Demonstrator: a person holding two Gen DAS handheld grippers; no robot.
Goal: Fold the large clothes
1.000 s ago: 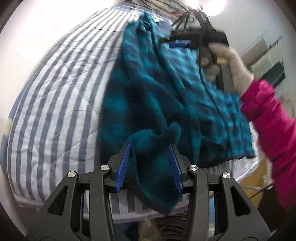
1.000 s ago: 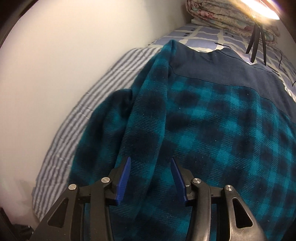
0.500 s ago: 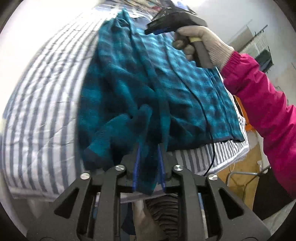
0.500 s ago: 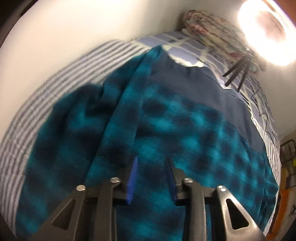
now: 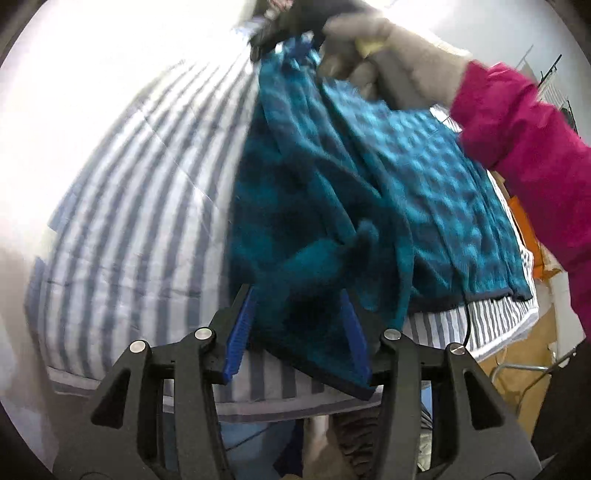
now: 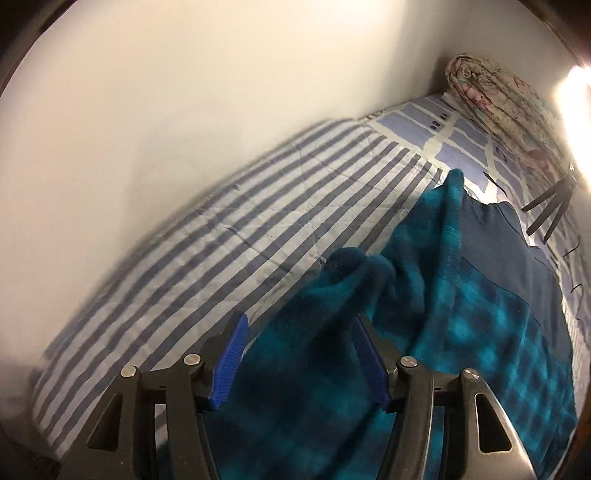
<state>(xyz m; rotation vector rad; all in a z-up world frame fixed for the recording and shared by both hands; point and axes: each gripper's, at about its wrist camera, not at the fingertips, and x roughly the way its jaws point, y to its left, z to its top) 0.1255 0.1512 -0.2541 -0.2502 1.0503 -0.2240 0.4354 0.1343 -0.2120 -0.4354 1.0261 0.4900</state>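
Observation:
A teal and dark plaid fleece jacket lies on a blue-and-white striped bed cover. My left gripper is open, with the jacket's sleeve cuff lying loose between its blue pads. In the right wrist view the jacket has a dark navy yoke. My right gripper is open over a bunched fold of the jacket near its left edge. The right gripper also shows at the top of the left wrist view, held in a gloved hand at the jacket's far end.
The striped cover runs along a white wall. A rolled floral quilt lies at the head of the bed. A black tripod stands by a bright lamp. A pink-sleeved arm crosses the right. Cardboard sits below the bed edge.
My left gripper was shut on the sleeve cuff half a second ago and has now opened, leaving the cuff loose. My right gripper opened wider and shifted toward the jacket's left edge.

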